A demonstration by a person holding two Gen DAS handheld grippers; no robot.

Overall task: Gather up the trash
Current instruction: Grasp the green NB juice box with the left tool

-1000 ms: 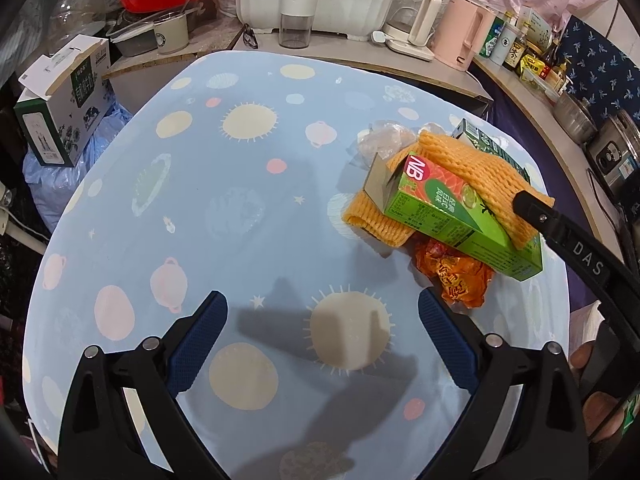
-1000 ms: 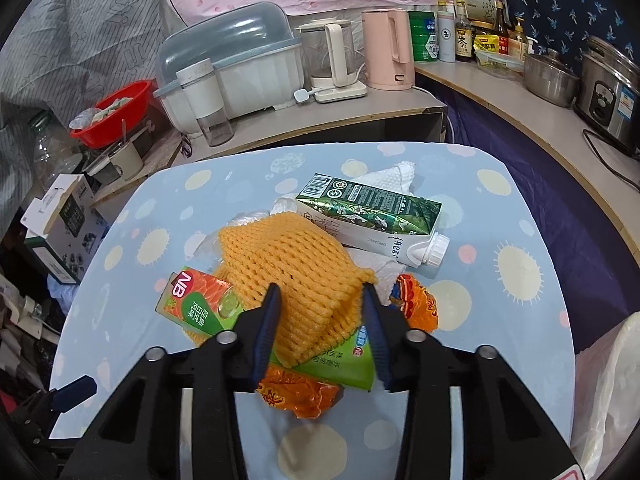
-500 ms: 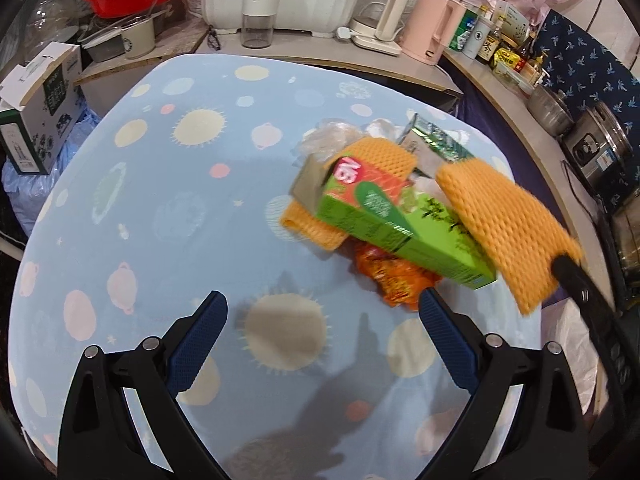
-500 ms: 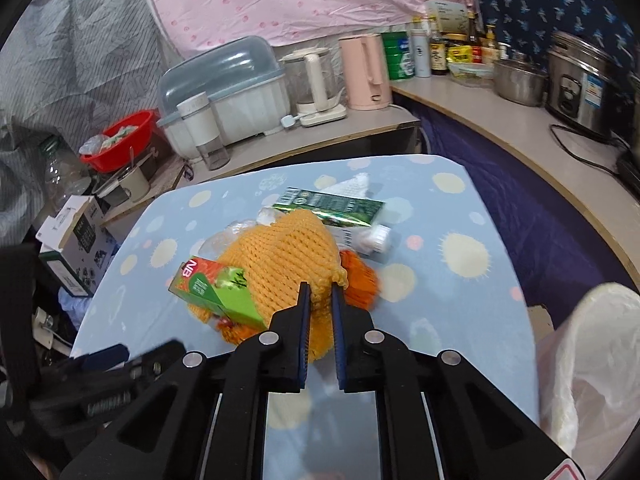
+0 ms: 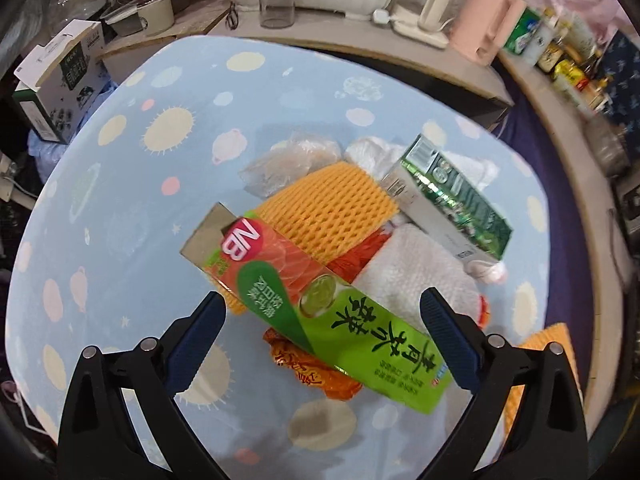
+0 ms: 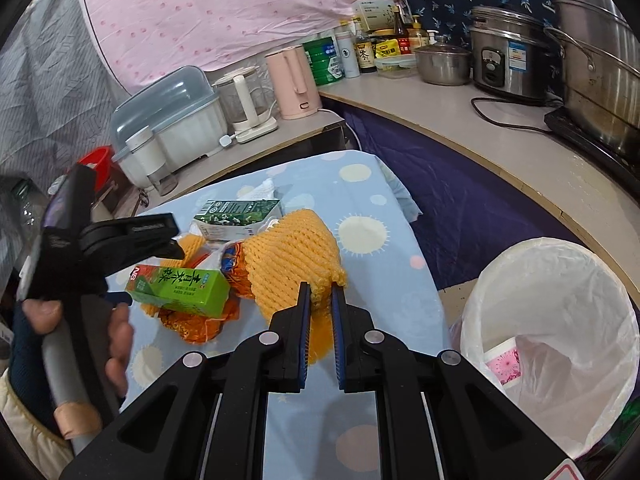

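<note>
Right gripper pinches orange foam net — left gripper wide.

The orange snack wrapper is mostly buried under the green box, so its print can't be read. A second foam net has its near edge tucked behind that box too. The far shelf bottles are smeared with blur, labels unreadable. The trash bin gets chopped by the right edge, and the pink scrap inside is half hidden by the liner.
</note>
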